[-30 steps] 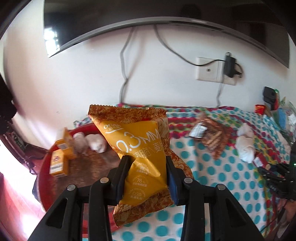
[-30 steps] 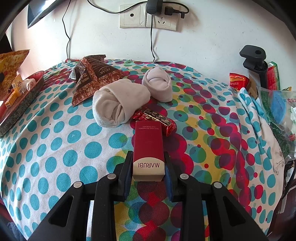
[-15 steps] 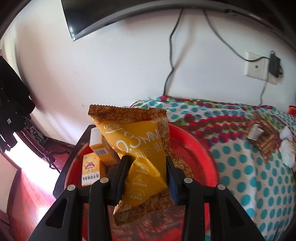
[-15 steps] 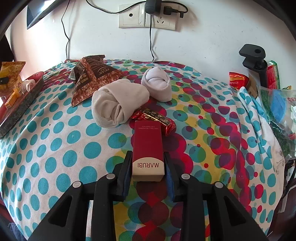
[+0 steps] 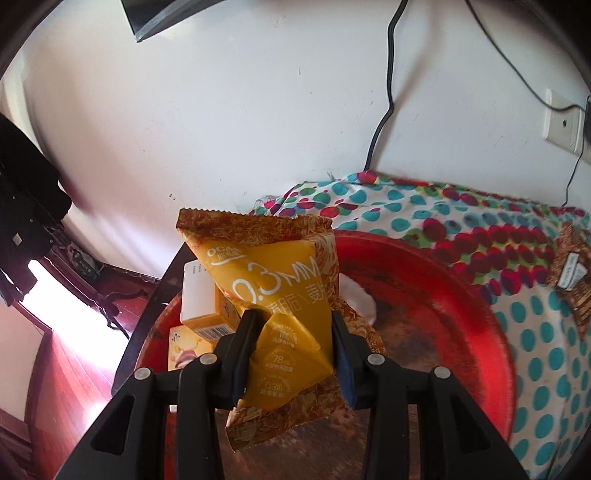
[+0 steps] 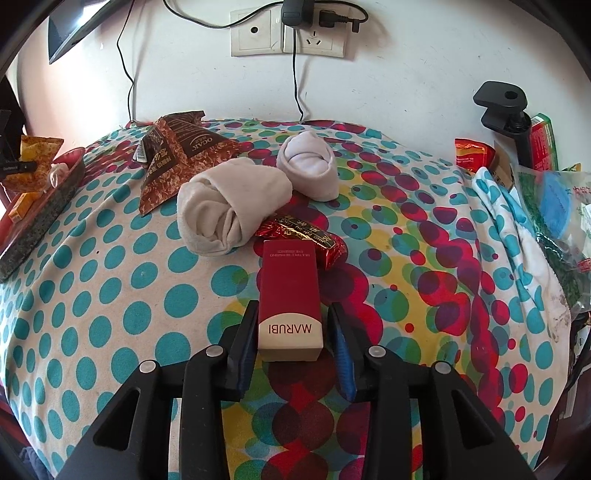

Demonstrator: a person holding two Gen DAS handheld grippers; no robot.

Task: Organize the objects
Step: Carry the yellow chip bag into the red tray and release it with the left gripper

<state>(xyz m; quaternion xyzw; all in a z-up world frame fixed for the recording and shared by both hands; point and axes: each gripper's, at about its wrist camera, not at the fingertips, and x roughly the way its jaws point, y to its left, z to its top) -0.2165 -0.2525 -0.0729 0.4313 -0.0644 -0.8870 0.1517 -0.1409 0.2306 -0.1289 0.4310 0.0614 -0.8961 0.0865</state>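
My left gripper [image 5: 293, 332] is shut on a yellow snack bag [image 5: 273, 295] and holds it above a round red tray [image 5: 480, 317]. Yellow boxes [image 5: 201, 314] and a white roll [image 5: 356, 301] lie in the tray, partly hidden by the bag. My right gripper [image 6: 291, 328] brackets a red MARUBI box [image 6: 290, 295] lying on the dotted cloth [image 6: 110, 295]; small gaps show beside the box. The tray also shows in the right wrist view [image 6: 55, 192] at the far left, with the yellow bag [image 6: 35, 162] over it.
Two rolled socks [image 6: 229, 206] [image 6: 308, 166], a brown snack bag [image 6: 177, 155] and a red foil packet [image 6: 306, 236] lie beyond the box. Clutter of packets and a black clamp [image 6: 506, 107] stands at the right. Wall sockets [image 6: 288, 35] with cables are behind.
My left gripper has carried the yellow bag leftward, from over the cloth to above the red tray. The right gripper has stayed at the MARUBI box.
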